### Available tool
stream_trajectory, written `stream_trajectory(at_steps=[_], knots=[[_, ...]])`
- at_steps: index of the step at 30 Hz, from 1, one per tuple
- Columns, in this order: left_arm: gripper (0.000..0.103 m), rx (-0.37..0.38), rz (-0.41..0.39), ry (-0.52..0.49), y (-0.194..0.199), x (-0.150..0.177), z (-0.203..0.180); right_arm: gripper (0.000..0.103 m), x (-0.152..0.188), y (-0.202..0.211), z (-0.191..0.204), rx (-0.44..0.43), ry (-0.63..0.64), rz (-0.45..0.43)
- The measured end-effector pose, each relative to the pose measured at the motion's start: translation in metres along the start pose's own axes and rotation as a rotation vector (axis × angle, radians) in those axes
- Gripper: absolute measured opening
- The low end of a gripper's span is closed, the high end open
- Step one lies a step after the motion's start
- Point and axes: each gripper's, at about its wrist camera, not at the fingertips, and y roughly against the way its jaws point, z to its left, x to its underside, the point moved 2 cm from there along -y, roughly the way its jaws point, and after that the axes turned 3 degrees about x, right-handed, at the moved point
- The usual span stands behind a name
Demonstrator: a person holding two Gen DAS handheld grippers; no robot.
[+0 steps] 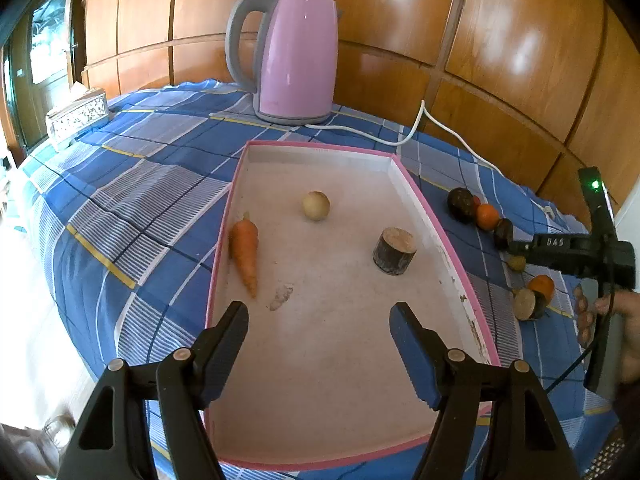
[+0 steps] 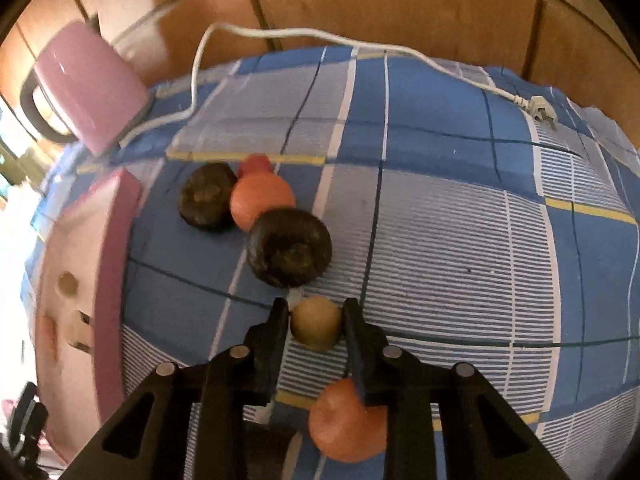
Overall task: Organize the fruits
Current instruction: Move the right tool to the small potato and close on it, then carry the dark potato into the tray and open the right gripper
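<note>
A pink-rimmed white tray (image 1: 424, 204) holds a carrot (image 1: 245, 249), a pale round fruit (image 1: 316, 205) and a dark cut cylinder piece (image 1: 394, 250). My left gripper (image 1: 320, 320) is open and empty over the tray's near half. To the tray's right on the cloth lie dark round fruits (image 2: 289, 253), oranges (image 2: 260, 199) and a small red fruit (image 2: 256, 163). My right gripper (image 2: 317, 316) is shut on a small yellow-green fruit (image 2: 316, 322), just above the cloth. An orange (image 2: 344, 424) lies under its fingers. The right gripper also shows in the left wrist view (image 1: 520, 254).
A pink kettle (image 1: 294, 56) stands behind the tray, its white cord (image 2: 320, 36) and plug (image 2: 542, 110) trailing across the blue checked cloth. A patterned tissue box (image 1: 76, 116) sits at the far left. Wooden panels back the table.
</note>
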Motion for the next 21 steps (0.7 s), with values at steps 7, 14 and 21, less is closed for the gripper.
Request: stream_trajectory(at_steps=[7,14,21], knots=[[0.074,-0.004,0.001,0.007,0.002,0.0,0.003,0.055,-0.011,0.015,0.015,0.013,0.071,-0.061],[0.074,-0.021,-0.005,0.028,0.004,0.001,0.011,0.042,-0.031,-0.013,0.031,0.11,0.173,-0.048],[0.076,-0.047,0.001,0.041,0.001,0.003,0.016,0.042,-0.015,0.005,0.034,0.111,0.217,-0.104]])
